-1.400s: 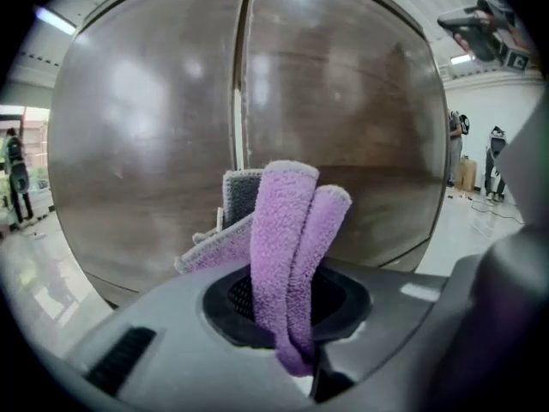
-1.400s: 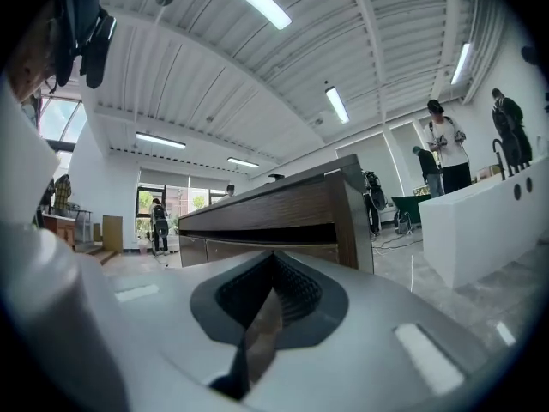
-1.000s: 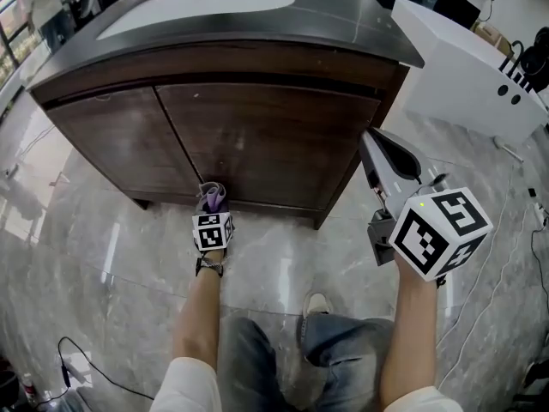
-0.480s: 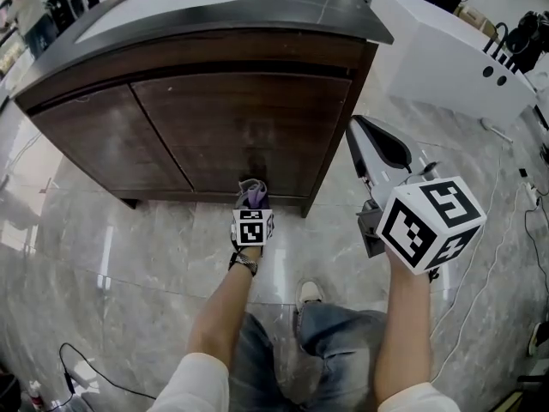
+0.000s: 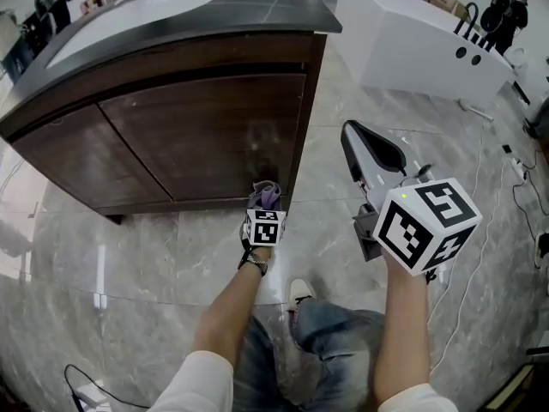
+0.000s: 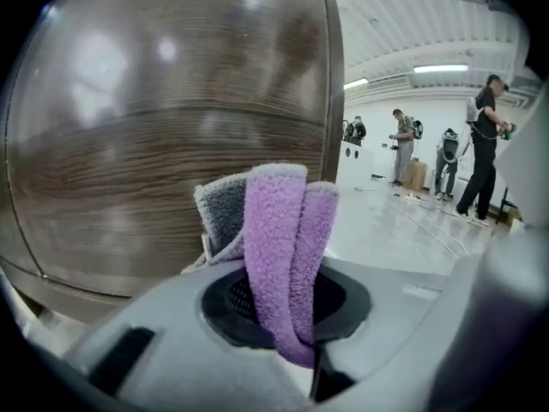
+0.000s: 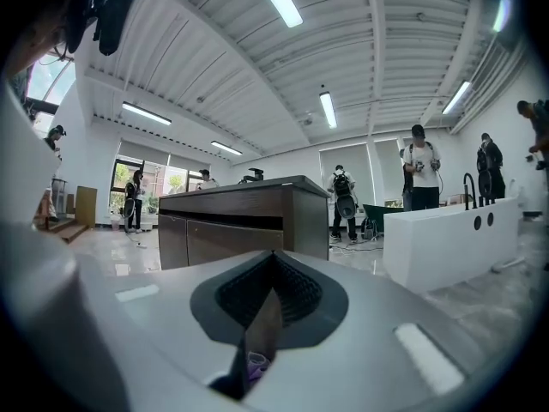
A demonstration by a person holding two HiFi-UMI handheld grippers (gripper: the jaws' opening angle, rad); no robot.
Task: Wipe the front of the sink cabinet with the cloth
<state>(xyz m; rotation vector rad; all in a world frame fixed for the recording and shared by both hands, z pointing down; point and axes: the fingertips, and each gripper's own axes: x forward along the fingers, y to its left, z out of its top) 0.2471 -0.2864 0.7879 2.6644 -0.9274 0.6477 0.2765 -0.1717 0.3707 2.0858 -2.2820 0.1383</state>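
The dark wood sink cabinet (image 5: 197,136) stands under a dark counter with a white basin (image 5: 129,11). My left gripper (image 5: 268,197) is shut on a purple and grey cloth (image 5: 269,196) and holds it low against the right door, near the cabinet's bottom right corner. In the left gripper view the cloth (image 6: 279,239) sticks up between the jaws, in front of the wood grain door (image 6: 163,136). My right gripper (image 5: 364,148) hangs shut and empty in the air to the right of the cabinet, over the floor. From the right gripper view the cabinet (image 7: 232,221) shows ahead.
A white unit with a black tap (image 5: 412,33) stands at the back right. Cables (image 5: 502,187) run over the marble floor on the right. My shoe (image 5: 300,294) is just behind the left gripper. Several people (image 7: 420,174) stand far off in the room.
The left gripper has slid the cloth rightward along the bottom of the cabinet front, from near the door seam to the right corner. The right gripper keeps its place beside the cabinet.
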